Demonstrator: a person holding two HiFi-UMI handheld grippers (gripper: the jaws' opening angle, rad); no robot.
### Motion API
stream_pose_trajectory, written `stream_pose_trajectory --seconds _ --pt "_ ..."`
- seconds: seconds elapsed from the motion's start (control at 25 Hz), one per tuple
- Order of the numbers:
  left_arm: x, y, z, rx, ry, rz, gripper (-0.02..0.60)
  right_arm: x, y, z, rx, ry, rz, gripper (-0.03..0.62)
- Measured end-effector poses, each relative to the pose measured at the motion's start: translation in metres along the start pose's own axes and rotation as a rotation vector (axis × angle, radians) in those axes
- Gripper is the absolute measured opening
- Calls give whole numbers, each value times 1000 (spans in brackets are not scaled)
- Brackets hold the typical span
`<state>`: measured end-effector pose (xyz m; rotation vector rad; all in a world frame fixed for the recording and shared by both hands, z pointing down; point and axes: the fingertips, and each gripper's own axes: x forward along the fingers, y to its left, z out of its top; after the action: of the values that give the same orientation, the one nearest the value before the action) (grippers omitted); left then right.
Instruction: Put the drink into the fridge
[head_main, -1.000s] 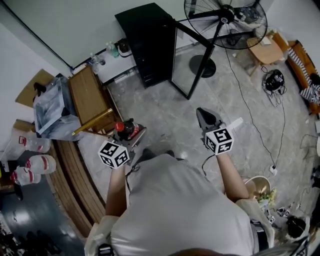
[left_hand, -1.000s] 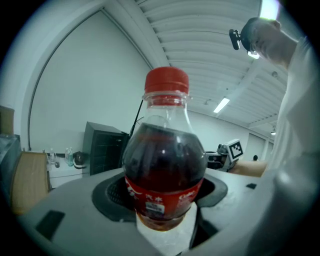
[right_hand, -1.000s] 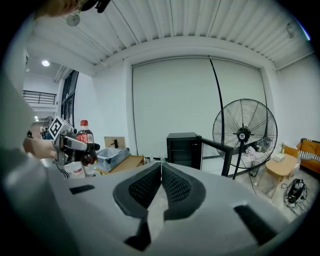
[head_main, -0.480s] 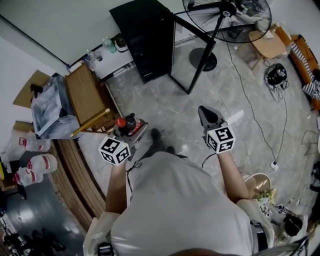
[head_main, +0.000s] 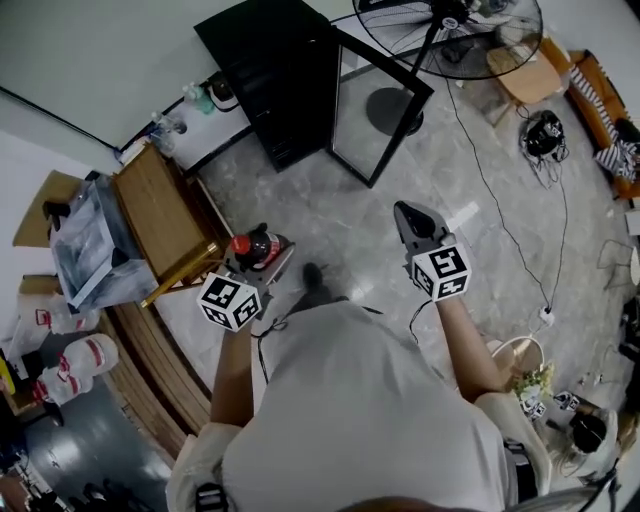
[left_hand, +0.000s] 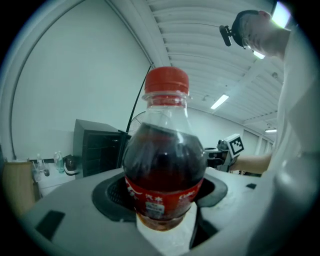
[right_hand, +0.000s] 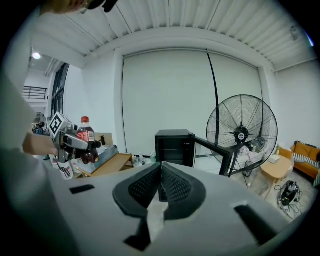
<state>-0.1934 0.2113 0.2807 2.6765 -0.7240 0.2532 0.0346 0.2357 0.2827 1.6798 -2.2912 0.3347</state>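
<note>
Straight ahead, well apart, the open fridge (head_main: 265, 70) is faced by the upright drink (head_main: 254, 246) clamped in the left tongs (head_main: 264, 260).

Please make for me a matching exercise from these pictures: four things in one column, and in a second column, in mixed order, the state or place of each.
Things:
1. bottle
2. fridge door
3. right hand-held gripper
4. fan

States or places:
A. shut, empty
B. stands on the floor
C. open
D. gripped by the left hand-held gripper

Pairs: 1-D, 2-C, 3-A, 4-B
</note>
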Motion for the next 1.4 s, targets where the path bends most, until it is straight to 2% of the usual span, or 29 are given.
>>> stream_pose_trajectory --seconds 0.24,0.52,0.68,0.84,1.16,1.4 --pt "25 52 20 32 16 -32 296 53 -10 28 -6 -5 -37 11" --pt "46 87 30 33 41 -45 296 103 -13 42 -15 9 -5 20" --pt "66 101 30 -11 43 1 296 132 -29 47 -33 20 51 35" --pt "98 100 34 -40 25 57 296 157 -64 49 -40 23 108 35" --pt "161 112 42 -106 -46 203 296 221 -122 46 -44 46 242 35" --pt "193 122 41 -132 -94 296 296 261 -141 30 -75 71 356 35"
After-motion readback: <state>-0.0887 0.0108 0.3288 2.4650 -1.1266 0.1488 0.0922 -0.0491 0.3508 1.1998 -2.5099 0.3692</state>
